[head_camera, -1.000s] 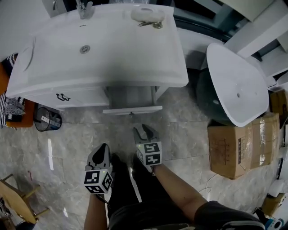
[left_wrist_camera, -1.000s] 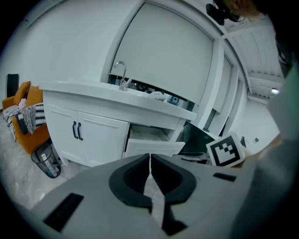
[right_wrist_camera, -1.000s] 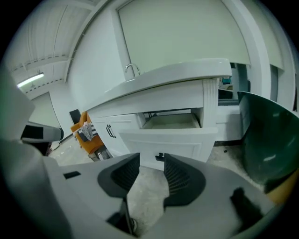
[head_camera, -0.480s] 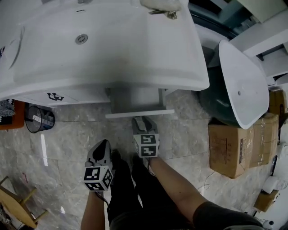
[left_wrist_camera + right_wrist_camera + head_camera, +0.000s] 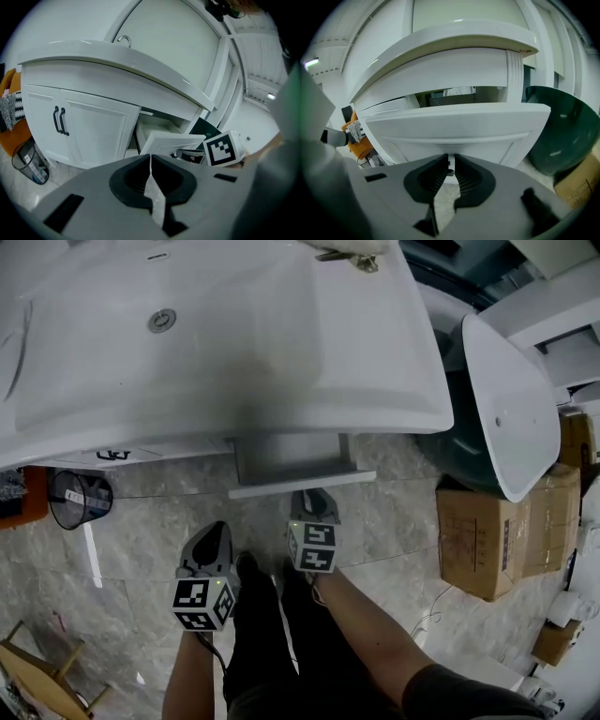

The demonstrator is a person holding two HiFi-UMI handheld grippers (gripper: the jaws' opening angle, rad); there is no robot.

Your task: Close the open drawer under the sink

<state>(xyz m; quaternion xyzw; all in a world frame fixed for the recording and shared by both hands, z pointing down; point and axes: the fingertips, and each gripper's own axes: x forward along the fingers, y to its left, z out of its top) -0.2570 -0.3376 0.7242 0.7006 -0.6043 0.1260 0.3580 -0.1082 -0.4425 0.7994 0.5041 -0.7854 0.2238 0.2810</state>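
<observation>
Whoever was filming had on plain black trousers (image 5: 267,652), dark shoes (image 5: 247,566) and a dark grey short sleeve (image 5: 459,695) on the right arm. The left gripper (image 5: 217,527) and right gripper (image 5: 315,495) were the same model: smooth light grey plastic shells that narrowed to a rounded nose. Each one carried a white cube with blocky black square markers, the left cube (image 5: 202,604) and the right cube (image 5: 314,547). Up close, the pads (image 5: 468,178) were black and finely ribbed, set in scooped black hollows, with small dark rectangular slots further back in the shell.
</observation>
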